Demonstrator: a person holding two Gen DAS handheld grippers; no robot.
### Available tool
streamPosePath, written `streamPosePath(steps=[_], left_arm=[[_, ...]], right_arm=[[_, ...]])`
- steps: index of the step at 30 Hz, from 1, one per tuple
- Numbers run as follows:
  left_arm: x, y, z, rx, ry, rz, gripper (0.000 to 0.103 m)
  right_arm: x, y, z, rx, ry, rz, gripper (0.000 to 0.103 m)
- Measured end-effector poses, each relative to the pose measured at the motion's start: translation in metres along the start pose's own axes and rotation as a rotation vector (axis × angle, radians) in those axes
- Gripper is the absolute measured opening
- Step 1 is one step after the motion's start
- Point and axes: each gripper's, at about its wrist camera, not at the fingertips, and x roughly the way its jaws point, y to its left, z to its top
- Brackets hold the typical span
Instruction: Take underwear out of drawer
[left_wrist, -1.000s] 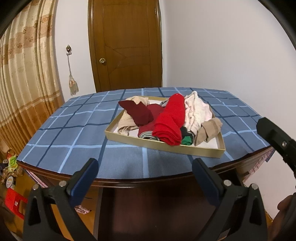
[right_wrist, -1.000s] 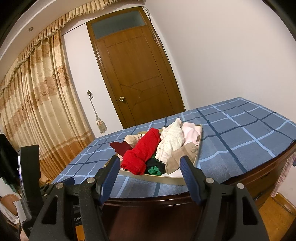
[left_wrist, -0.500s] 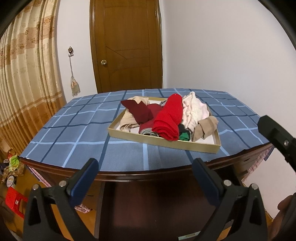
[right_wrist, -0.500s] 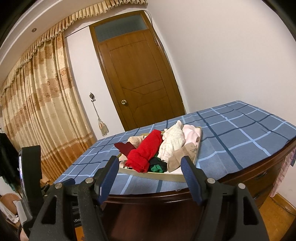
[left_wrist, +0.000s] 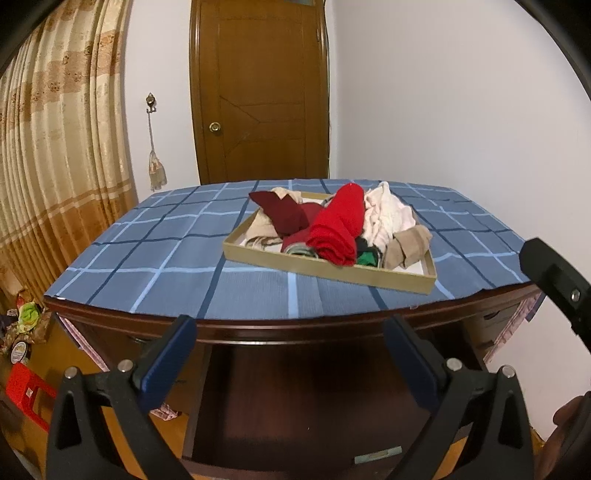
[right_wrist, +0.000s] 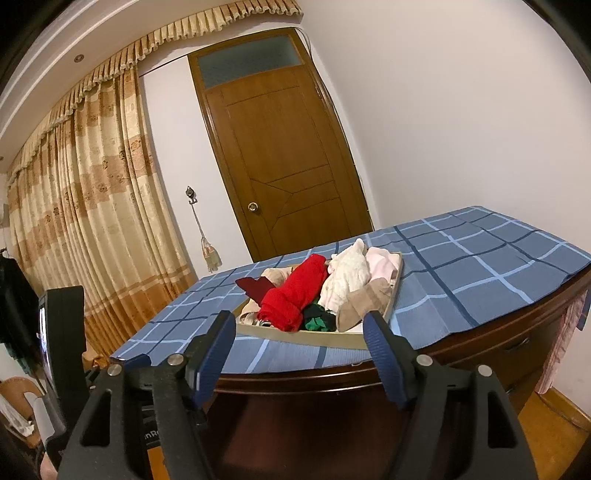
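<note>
Both grippers empty, jaws wide: left gripper (left_wrist: 288, 345), right gripper (right_wrist: 299, 341).
Underwear pile (left_wrist: 334, 225) in shallow drawer tray (left_wrist: 325, 266) on checked cloth (left_wrist: 177, 258), well ahead of both.
Soft, light, snag-prone; judge best pinch: red roll's (right_wrist: 293, 295) top fold.
Table edge (left_wrist: 295, 326) between grippers and tray.

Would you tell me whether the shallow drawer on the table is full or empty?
Full: the drawer holds heaped garments rising above its rim.

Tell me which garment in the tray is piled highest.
The bright red garment, a long roll lying down the middle of the tray. Its far end rises above the dark red, cream and tan pieces around it.
</note>
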Motion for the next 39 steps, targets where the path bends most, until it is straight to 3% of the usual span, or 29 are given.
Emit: streamPosePath(steps=[15,25,39], left_arm=[[-0.028,0.011,-0.039,-0.025,-0.006,0.024,0.103],[-0.054,0.005,-0.050,-0.022,-0.024,0.023,0.102],[-0.063,-0.004,-0.053,-0.007,-0.036,0.037,0.103]], right_arm=[[-0.031,0.002,-0.031,-0.013,0.016,-0.011,0.074],[-0.066,0.007,-0.038,-0.018,-0.012,-0.003,0.074],[-0.081,0.000,-0.040,-0.006,-0.036,-0.003,0.074]])
